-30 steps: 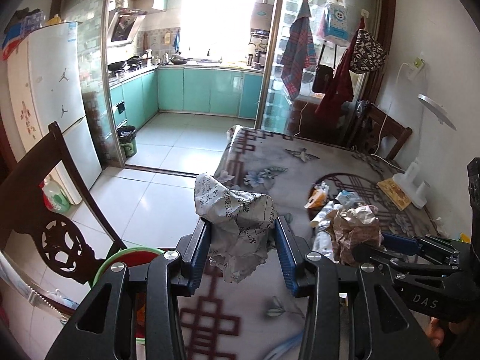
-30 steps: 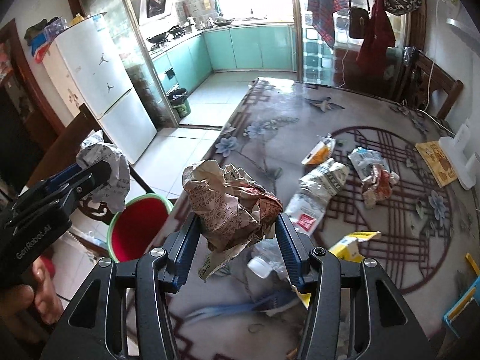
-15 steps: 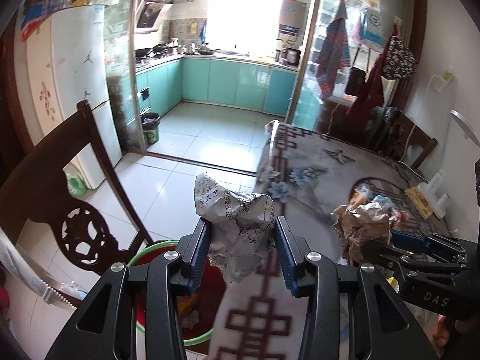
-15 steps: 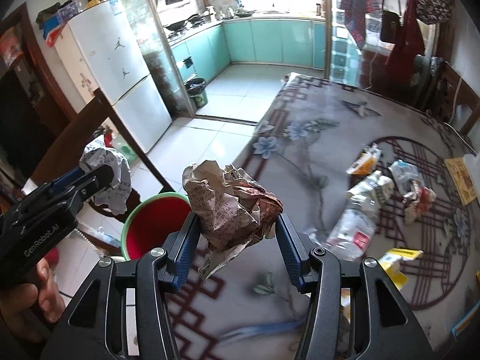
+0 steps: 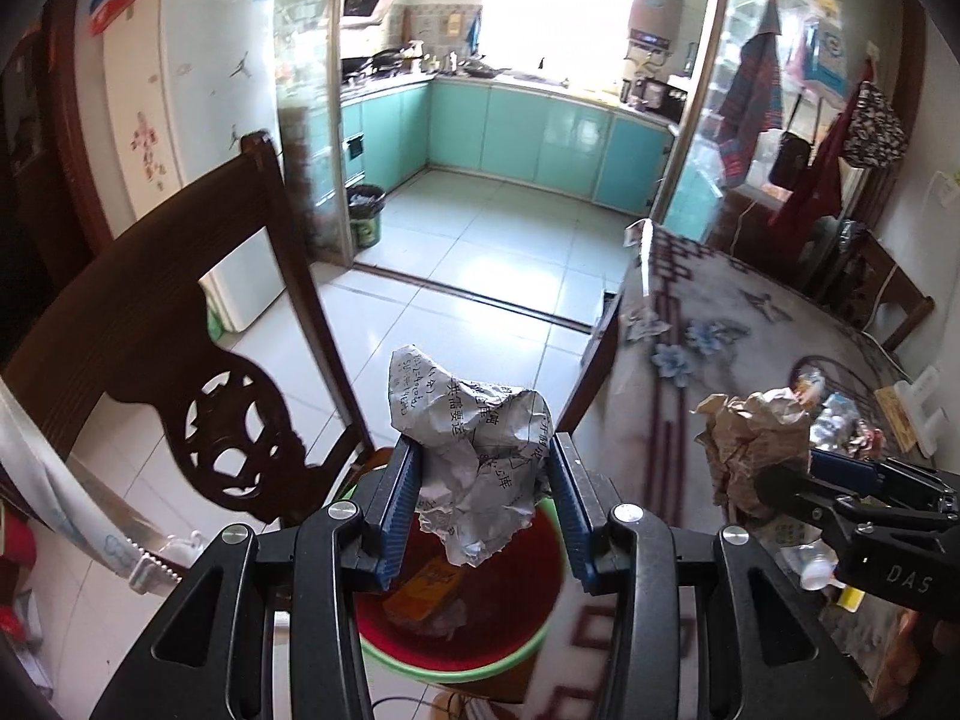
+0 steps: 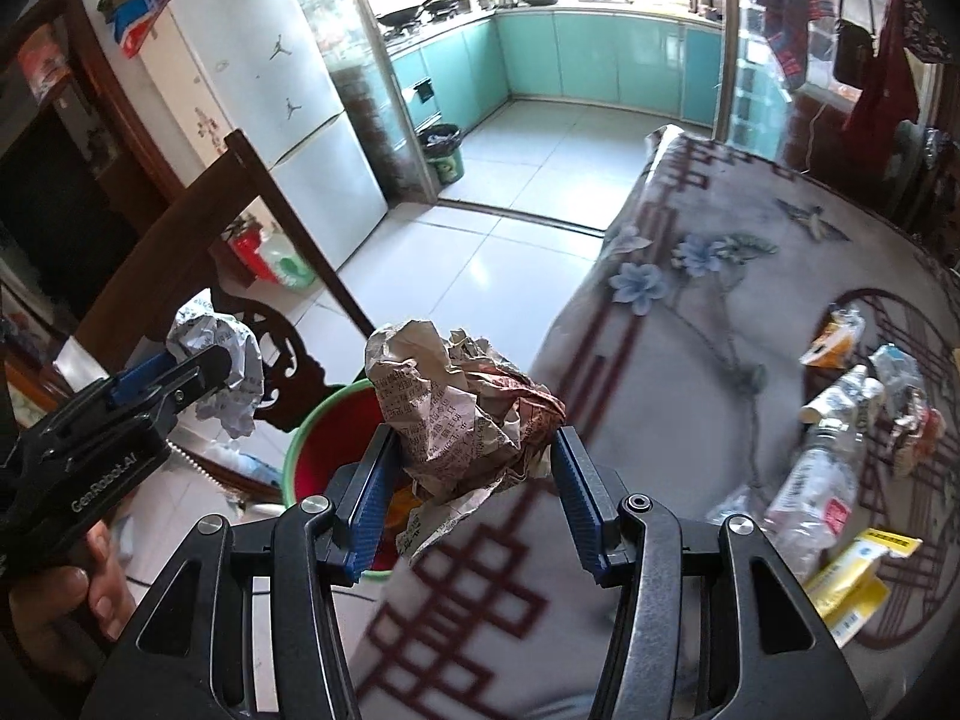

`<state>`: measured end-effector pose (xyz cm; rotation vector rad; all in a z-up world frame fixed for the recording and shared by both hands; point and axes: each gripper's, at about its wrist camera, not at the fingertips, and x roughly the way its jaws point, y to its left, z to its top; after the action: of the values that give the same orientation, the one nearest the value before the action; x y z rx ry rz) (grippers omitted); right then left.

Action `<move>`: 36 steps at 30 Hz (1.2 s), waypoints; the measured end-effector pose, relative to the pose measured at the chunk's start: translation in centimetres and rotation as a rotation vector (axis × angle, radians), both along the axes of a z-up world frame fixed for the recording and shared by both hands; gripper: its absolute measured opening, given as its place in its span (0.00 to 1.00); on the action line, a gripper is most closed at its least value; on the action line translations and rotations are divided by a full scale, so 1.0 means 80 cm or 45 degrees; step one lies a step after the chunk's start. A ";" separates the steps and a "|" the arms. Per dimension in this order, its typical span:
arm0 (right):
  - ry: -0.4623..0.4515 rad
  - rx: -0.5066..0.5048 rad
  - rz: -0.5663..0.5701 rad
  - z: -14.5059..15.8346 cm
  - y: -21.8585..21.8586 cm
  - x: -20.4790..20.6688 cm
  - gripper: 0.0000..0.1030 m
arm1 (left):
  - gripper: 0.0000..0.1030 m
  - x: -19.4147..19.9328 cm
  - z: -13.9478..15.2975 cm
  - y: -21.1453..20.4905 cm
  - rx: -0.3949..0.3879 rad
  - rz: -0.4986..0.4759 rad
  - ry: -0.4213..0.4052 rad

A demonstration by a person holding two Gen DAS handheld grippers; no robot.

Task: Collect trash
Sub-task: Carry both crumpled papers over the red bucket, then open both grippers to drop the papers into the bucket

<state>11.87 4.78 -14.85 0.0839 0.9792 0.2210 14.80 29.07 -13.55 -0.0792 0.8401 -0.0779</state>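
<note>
Hanging above the red bin (image 5: 480, 630), grey paper wad (image 5: 474, 456) sits pinched in left claw (image 5: 483, 513).

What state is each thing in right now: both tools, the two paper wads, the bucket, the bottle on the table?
Left tool: shut on grey paper wad.
Grey paper wad: crumpled, held above the bucket.
Right tool: shut on brown paper wad.
Brown paper wad: crumpled, held over the table edge.
Bucket: open, trash inside.
Bottle: lying flat, crushed.
</note>
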 end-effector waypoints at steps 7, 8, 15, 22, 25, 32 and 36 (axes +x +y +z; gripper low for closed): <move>0.048 0.020 0.045 -0.015 0.028 0.020 0.49 | 0.39 0.014 -0.035 0.030 0.012 0.055 0.088; 0.053 0.022 0.050 -0.016 0.032 0.022 0.49 | 0.39 0.016 -0.041 0.033 0.013 0.061 0.107; 0.109 0.045 0.098 -0.036 0.058 0.035 0.49 | 0.39 0.023 -0.075 0.051 0.013 0.091 0.190; 0.134 0.057 0.129 -0.047 0.073 0.042 0.54 | 0.42 0.026 -0.095 0.060 -0.008 0.091 0.245; 0.129 0.070 0.119 -0.048 0.075 0.042 0.63 | 0.52 0.028 -0.101 0.060 0.011 0.094 0.267; 0.099 0.088 0.085 -0.039 0.065 0.032 0.71 | 0.65 0.031 -0.096 0.049 0.027 0.083 0.248; 0.081 0.082 0.050 -0.031 0.049 0.023 0.71 | 0.65 0.031 -0.088 0.034 0.025 0.049 0.228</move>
<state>13.73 8.68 -17.31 0.1309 1.0375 0.2875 17.26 31.82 -20.59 -0.0848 1.0175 -0.0261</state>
